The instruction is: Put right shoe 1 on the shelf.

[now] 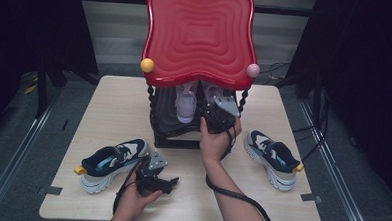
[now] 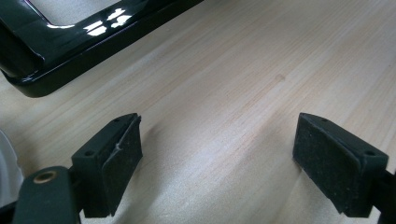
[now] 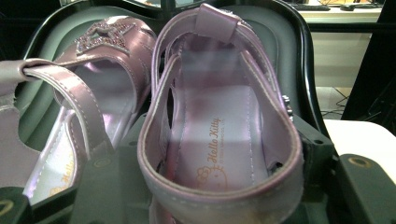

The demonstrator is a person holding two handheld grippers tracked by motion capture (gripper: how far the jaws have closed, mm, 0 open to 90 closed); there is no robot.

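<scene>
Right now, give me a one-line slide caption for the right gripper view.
Right gripper grips the heel of a lilac sandal beside its mate on the black shelf.

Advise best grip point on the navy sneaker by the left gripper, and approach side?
Probably the heel collar of the navy sneaker, coming from above. It lies upright on its sole on the table, heel with yellow tab toward the table's left edge, toe toward the left gripper. The collar rim is thin enough for the jaws, which stand open over bare wood; the body looks too wide.

A pale lilac strapped sandal [image 3: 219,140] with a printed insole lies heel-first on the black lower shelf, just beside its star-decorated twin [image 3: 88,88], its heel clasped from both sides.
</scene>
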